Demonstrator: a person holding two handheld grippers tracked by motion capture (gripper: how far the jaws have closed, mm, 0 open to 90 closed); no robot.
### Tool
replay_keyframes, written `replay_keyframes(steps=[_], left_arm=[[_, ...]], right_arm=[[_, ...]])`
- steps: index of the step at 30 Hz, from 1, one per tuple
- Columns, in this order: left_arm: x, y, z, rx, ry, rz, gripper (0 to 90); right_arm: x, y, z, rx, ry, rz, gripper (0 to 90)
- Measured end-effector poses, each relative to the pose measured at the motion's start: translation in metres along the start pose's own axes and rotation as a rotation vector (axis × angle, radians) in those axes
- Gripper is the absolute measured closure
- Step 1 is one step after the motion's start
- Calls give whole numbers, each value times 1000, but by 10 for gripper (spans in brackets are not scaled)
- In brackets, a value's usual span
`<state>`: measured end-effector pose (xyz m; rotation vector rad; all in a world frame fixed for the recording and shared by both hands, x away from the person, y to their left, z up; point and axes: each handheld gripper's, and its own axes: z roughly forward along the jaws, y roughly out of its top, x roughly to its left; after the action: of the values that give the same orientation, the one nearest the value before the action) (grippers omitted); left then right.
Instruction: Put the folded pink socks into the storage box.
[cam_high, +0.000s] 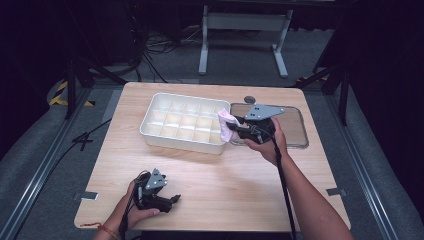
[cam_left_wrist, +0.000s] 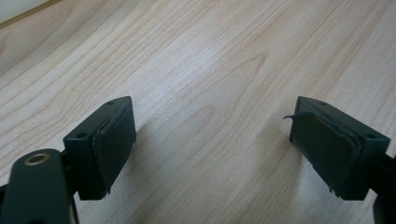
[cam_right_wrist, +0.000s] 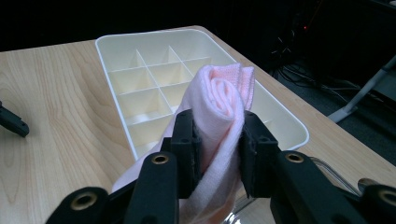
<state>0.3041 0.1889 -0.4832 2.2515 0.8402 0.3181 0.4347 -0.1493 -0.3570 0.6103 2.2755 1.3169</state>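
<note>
Step in hand: carrying a rolled pink cloth (cam_right_wrist: 223, 100) to the white tray (cam_high: 150, 131) of compartments.

Right tongs (cam_high: 235, 128): clamped on the cloth, one pad on each side of the roll; the right gripper view shows the roll squeezed between them, its spiral end facing forward and a loose tail hanging below. In the high view the cloth sits at the tray's right end, over or just beside the nearest corner compartments; I cannot tell whether it touches the rim. A clear lid or dish (cam_high: 295, 132) lies on the counter (cam_high: 225, 190) just behind the right hand (cam_high: 270, 142).

Left tongs (cam_left_wrist: 212, 144): apart, nothing between them, bare wood under the pads. The left hand (cam_high: 137, 210) rests near the counter's front edge, well apart from the tray.

All compartments I can see look empty.

Judgement: transport is nearly done, placement not yet. The next move likely calls for centring the roll over one cell, lowering it end-first so the dividers hold it, then opening the tongs. The loose tail could drape over a divider; the tray could slide, and the idle left tongs could steady it.
</note>
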Motion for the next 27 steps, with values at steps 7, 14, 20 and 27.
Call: replay_keyframes(steps=[7,14,20,27], left_arm=[[0,0,0,0,-2,0,148],[0,0,0,1,-4,0,148],[0,0,-1,2,-4,1,148],[0,0,-1,7,-5,3,148]], right_arm=[[1,3,12,20,-7,-18,706],[4,4,26,53,-16,-36,706],[4,1,38,90,-22,-50,706],[6,-1,51,128,-44,-70,706]])
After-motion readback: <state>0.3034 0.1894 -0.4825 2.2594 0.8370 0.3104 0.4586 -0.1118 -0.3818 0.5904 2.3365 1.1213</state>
